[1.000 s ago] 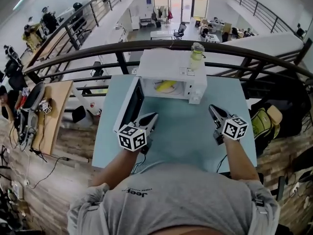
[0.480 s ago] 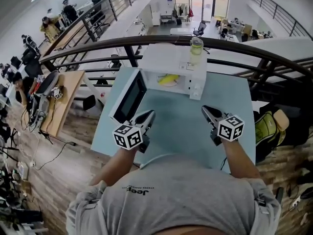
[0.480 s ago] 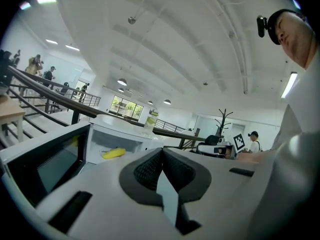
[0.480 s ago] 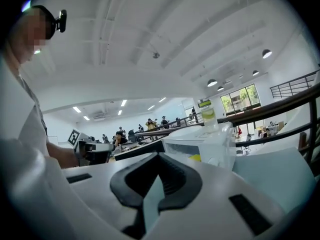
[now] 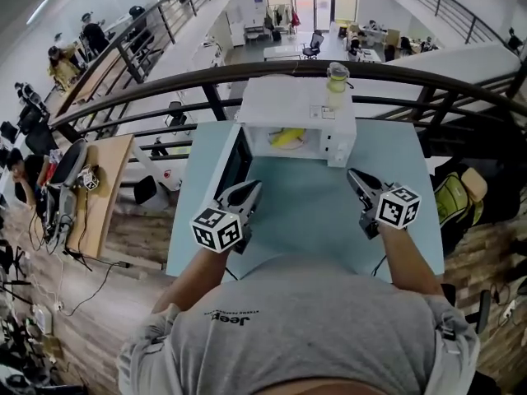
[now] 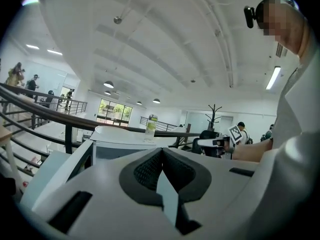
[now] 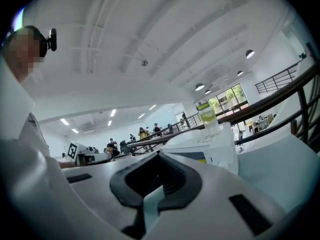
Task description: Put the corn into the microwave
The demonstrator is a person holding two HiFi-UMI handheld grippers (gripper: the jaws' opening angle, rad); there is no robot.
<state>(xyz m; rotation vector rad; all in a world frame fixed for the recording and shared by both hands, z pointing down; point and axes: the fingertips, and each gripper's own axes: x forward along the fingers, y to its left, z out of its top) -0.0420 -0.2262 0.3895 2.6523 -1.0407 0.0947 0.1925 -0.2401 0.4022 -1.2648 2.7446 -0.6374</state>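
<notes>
- Corn (image 5: 288,137): already inside the microwave (image 5: 284,105), a yellow, curved shape lying flat on the cavity floor. Placing looks done; what's left is prob. closing up.
- Door (image 5: 233,161): swung wide to the left, dark glass panel in a white frame. It leaves the cavity front fully open for reach-in.
- Left gripper (image 5: 249,191): jaws together, nothing btw them. It sits just beside the door's free edge; can't tell if it touches. Handy spot for pushing the door to, I'd guess.
- Right gripper (image 5: 355,177): jaws together too, empty. It hangs over the bare bench (image 5: 306,214) near the microwave's front right corner, apart from it, so it's clear of the door's swing.
- Both grippers point roughly level twd the oven.
- Bottle (image 5: 335,83): clear, w/ yellow-green liquid, upright on the microwave top at the right side, away from the door.
- Materials: the microwave is a smooth, hard, white boxy shell. The bench is flat, matte, pale blue. The jaws are white shells tapering to a point w/ black ribbed pads, and the marker cubes are b/w.
- Risk, as I judge it: the tall bottle could wobble if the door gets slammed.
</notes>
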